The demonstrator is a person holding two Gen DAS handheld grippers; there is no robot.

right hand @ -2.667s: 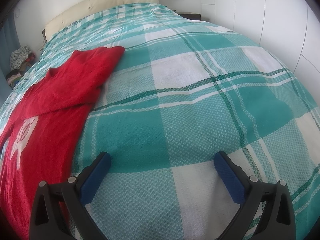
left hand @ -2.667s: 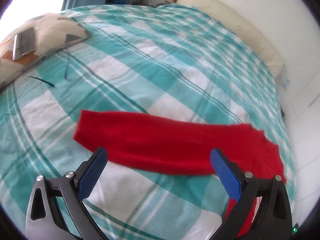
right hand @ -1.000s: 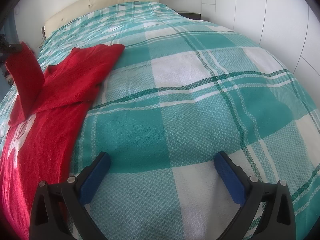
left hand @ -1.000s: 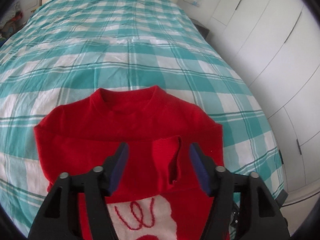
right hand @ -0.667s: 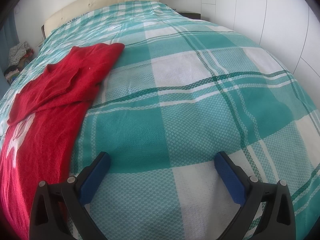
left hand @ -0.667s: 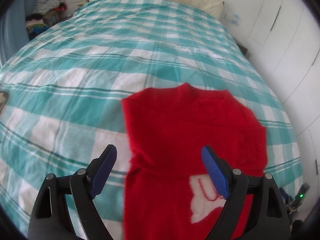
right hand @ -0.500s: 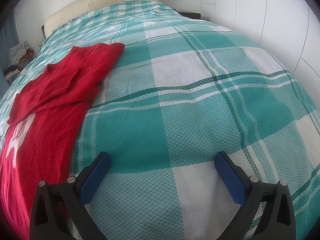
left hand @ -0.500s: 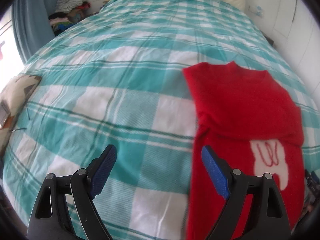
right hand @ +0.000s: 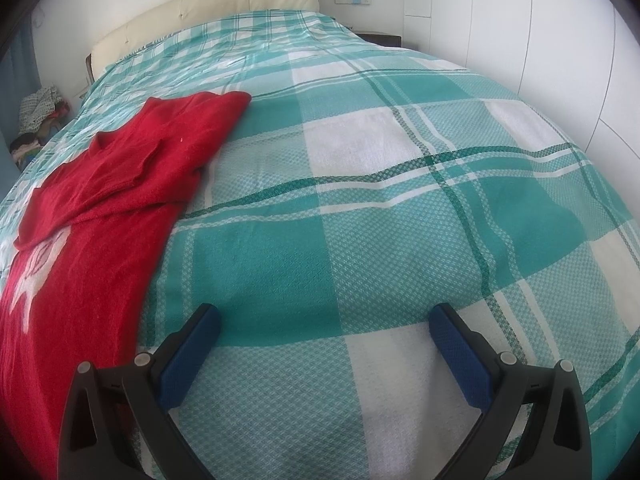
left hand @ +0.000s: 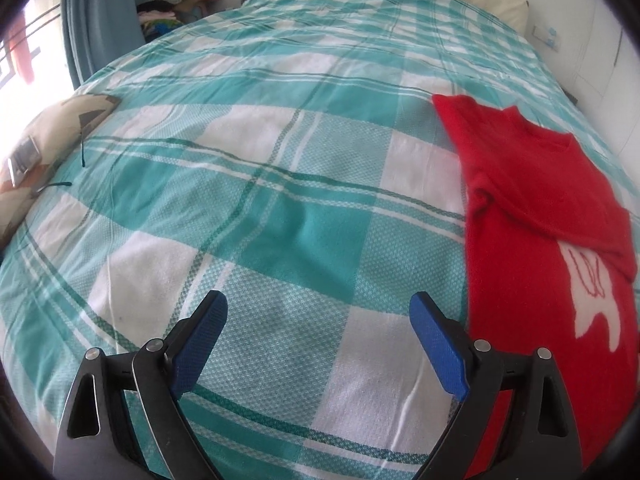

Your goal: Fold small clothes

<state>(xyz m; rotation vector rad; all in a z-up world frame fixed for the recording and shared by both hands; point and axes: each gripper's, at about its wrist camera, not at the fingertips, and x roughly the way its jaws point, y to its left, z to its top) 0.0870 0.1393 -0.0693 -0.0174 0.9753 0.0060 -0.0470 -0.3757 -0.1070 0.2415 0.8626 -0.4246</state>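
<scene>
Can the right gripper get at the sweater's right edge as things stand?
Probably yes. The right gripper is open and empty over the bedspread, and the sweater lies flat just to its left with nothing between them. A short sideways move should reach that edge.

A teal-checked bed (right hand: 400, 216) with cream headboard (right hand: 200, 12) stands beside white wardrobes (right hand: 560, 40).

Bright daylight from the blown-out window (left hand: 16, 60); soft shadows, fisheye bending, dark vignetted corners.
</scene>
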